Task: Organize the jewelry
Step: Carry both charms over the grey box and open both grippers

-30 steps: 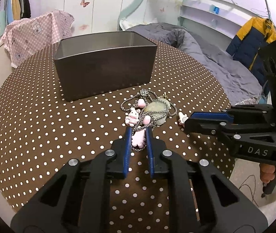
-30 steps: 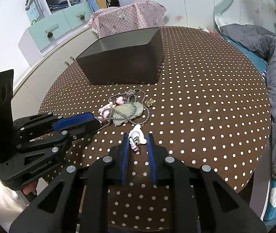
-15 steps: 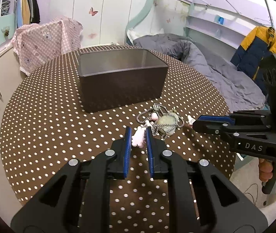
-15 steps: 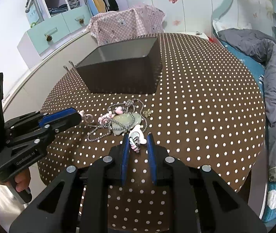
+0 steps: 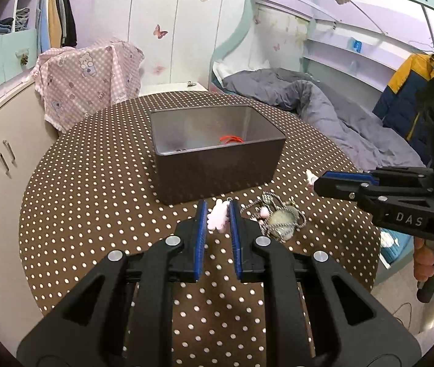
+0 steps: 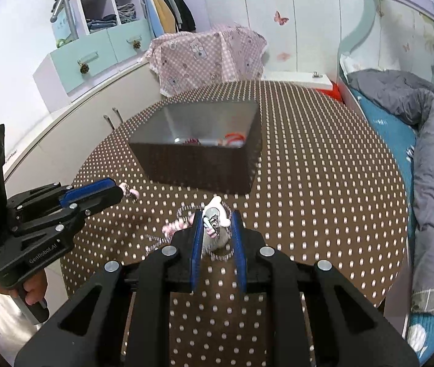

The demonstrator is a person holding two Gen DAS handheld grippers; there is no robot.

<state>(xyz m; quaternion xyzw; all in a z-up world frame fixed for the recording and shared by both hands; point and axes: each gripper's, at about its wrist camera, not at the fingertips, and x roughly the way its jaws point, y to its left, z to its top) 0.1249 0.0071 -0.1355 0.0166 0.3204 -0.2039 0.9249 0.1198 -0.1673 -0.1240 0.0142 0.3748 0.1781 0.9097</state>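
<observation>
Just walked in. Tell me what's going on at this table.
A person is sorting jewelry with a pair of handheld tongs in each hand. The left tongs are shut on a pink charm, and the right tongs are shut on a white charm. Both charms appear joined to the tangled chain necklace with a pale pendant, which hangs between them over the dotted tablecloth. The dark box behind it already holds something red and a few small pieces.

"DAS" is printed on the right tool [image 5: 324, 183]; "GenRobot.AI" on the left tool [image 6: 119, 191].
</observation>
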